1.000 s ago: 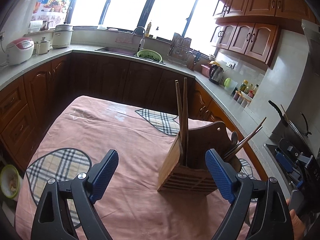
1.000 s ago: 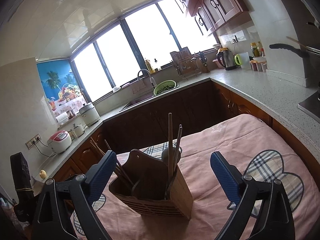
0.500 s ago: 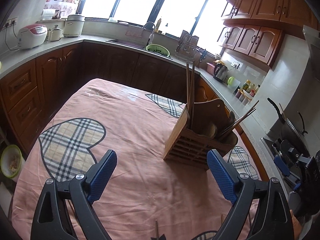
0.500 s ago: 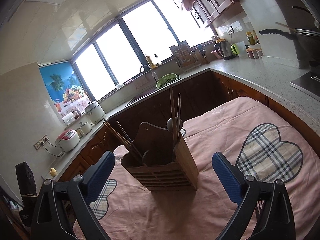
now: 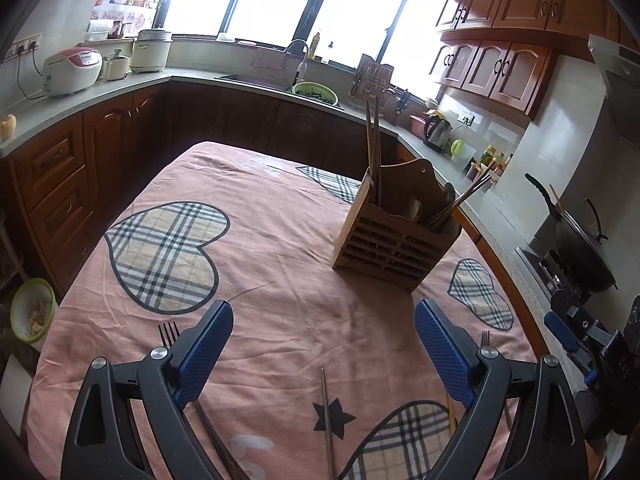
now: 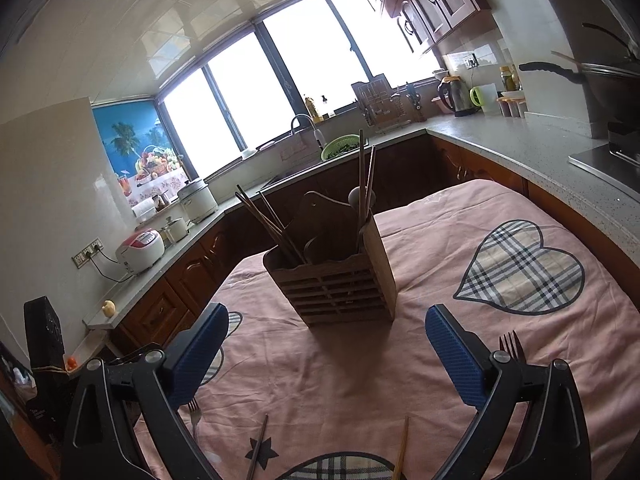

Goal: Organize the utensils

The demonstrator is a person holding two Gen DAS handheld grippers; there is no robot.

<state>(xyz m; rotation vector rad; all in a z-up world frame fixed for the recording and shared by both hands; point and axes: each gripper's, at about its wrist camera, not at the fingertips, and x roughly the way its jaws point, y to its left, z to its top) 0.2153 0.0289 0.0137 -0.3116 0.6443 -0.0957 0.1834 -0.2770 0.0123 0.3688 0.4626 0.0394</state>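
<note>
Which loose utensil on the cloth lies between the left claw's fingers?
The dark chopstick crossing the black star print; the forks lie outside the fingers.

The left tool (image 5: 323,350) hangs open and empty at lower centre; a chopstick (image 5: 327,420) lies between its pads, and the wooden utensil holder (image 5: 394,240) stands right of centre.
</note>
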